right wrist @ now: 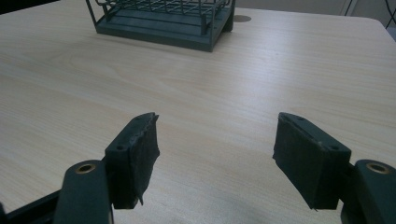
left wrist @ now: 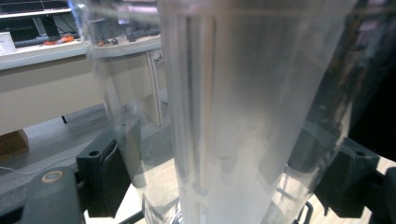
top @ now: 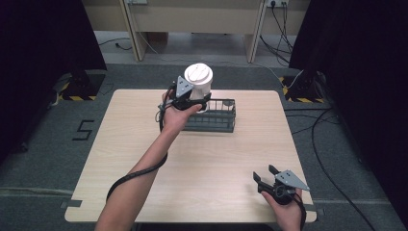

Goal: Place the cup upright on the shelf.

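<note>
Even overhead light; close-up container (left wrist: 243, 116) blurred, glary.

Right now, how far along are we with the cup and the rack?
Done: the left gripper has the cup clamped, held above the rack. In hand: carrying it. Left: setting it down; whether into or out of the rack I cannot tell. The right gripper idles open.

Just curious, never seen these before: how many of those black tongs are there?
2. The left tongs grip a white lidded cup above the wire rack; the right tongs rest open near the table's front-right corner.
</note>
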Tool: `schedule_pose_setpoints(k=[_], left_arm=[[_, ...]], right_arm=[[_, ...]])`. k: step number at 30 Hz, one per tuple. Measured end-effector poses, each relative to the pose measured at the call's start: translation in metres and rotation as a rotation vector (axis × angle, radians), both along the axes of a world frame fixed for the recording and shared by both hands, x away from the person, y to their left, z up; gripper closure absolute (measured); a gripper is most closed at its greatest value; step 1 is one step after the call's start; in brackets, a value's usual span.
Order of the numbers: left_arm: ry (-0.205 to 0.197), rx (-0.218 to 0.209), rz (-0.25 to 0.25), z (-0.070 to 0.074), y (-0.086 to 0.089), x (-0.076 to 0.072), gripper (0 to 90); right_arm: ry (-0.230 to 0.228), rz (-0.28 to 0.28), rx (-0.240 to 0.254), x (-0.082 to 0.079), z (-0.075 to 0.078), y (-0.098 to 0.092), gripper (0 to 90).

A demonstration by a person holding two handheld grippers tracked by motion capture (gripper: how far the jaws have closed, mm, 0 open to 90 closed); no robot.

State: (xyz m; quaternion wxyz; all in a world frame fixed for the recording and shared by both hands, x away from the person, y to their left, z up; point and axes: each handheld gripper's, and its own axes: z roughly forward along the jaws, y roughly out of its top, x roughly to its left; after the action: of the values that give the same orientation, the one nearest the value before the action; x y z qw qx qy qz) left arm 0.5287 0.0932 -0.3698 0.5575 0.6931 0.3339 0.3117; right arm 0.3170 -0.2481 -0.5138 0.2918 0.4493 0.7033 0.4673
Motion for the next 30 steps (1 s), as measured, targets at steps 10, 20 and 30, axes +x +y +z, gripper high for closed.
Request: schedule_pose_setpoints(k=[10,20,30], left_arm=[[0.030,0.010,0.025,-0.010,-0.008,0.016,17.5],[0.057,0.013,0.042,-0.025,-0.017,0.028,17.5],[0.090,0.018,0.065,-0.039,-0.019,0.038,17.4]], right_arm=[[0.007,-0.004,0.008,-0.001,0.000,0.001,31.2],[0.006,-0.003,0.007,-0.001,0.000,0.001,31.3],[0.008,-0.002,0.007,-0.001,0.000,0.001,31.3]])
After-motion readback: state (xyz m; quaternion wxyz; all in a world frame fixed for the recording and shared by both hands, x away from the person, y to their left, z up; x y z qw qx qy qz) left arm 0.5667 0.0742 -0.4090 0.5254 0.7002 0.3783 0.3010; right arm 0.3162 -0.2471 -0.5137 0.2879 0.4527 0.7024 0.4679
